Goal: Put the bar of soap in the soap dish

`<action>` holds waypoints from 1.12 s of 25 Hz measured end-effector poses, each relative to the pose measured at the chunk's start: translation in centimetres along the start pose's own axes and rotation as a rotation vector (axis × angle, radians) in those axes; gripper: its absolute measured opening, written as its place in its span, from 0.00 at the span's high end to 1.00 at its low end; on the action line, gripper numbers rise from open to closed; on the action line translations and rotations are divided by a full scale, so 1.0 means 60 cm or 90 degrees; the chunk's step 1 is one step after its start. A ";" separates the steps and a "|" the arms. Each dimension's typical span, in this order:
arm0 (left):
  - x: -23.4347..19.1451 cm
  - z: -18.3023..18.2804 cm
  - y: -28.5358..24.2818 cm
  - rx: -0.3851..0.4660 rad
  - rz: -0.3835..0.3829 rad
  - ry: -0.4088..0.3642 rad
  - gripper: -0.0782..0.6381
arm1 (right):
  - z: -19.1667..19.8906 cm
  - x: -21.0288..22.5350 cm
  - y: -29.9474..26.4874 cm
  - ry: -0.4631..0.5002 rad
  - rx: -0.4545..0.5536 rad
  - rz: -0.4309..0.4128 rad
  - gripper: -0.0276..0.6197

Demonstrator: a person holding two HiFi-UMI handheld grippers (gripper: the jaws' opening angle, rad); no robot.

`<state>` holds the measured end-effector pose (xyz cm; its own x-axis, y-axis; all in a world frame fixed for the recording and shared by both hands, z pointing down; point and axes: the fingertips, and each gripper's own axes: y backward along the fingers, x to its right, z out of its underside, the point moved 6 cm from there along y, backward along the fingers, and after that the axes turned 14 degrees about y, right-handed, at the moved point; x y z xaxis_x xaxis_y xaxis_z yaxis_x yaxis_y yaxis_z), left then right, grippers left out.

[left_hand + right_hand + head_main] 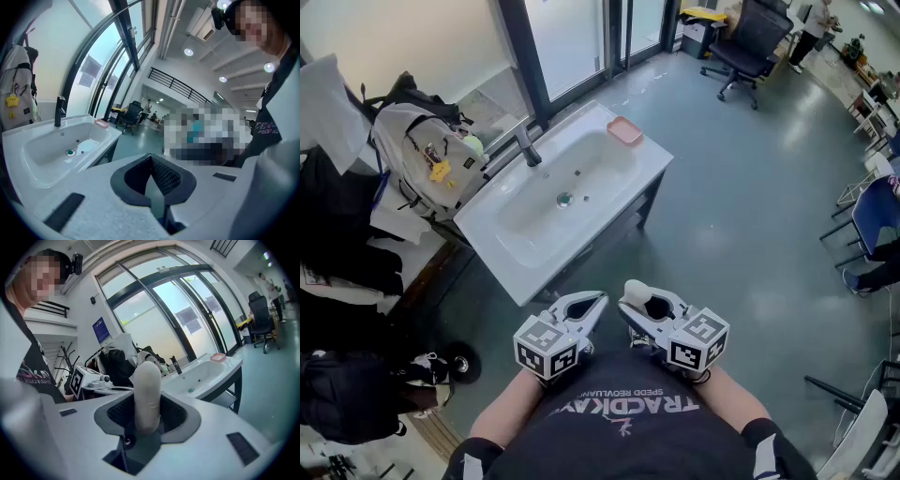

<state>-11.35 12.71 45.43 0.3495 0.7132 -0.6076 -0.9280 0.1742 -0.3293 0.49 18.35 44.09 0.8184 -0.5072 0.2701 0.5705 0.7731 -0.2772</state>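
A white bar of soap (147, 390) stands on end between the pads of my right gripper (147, 417), which is shut on it; in the head view the soap (636, 293) shows at the tip of that gripper (641, 302), close to the person's chest. My left gripper (589, 306) sits beside it, jaws shut with nothing between them (151, 180). The pink soap dish (625, 130) rests on the far right corner of the white sink (492, 225), well ahead of both grippers, and it shows empty (218, 357).
A black faucet (527, 146) stands at the sink's back edge, with a drain (564, 199) in the basin. Bags and clothes (422, 155) hang to the left of the sink. An office chair (752, 45) and open grey floor lie to the right.
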 end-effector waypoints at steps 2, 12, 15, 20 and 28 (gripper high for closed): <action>-0.001 0.001 -0.001 0.001 0.001 0.001 0.88 | 0.002 0.000 -0.001 -0.001 0.000 0.001 0.72; -0.004 0.000 -0.005 0.001 0.004 0.001 0.88 | 0.000 0.002 -0.003 -0.004 0.010 -0.005 0.72; -0.005 -0.001 -0.004 0.000 0.003 0.002 0.88 | 0.001 0.004 -0.003 -0.012 0.011 -0.003 0.72; -0.005 -0.001 -0.007 -0.001 0.003 0.001 0.88 | 0.002 0.005 -0.005 -0.009 0.005 -0.008 0.72; -0.005 -0.001 -0.018 -0.004 0.002 0.008 0.88 | 0.002 0.016 0.002 -0.009 0.000 0.001 0.72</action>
<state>-10.46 12.29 45.92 0.3481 0.7055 -0.6173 -0.9284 0.1681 -0.3315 1.35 18.00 44.45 0.8185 -0.5003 0.2824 0.5689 0.7742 -0.2774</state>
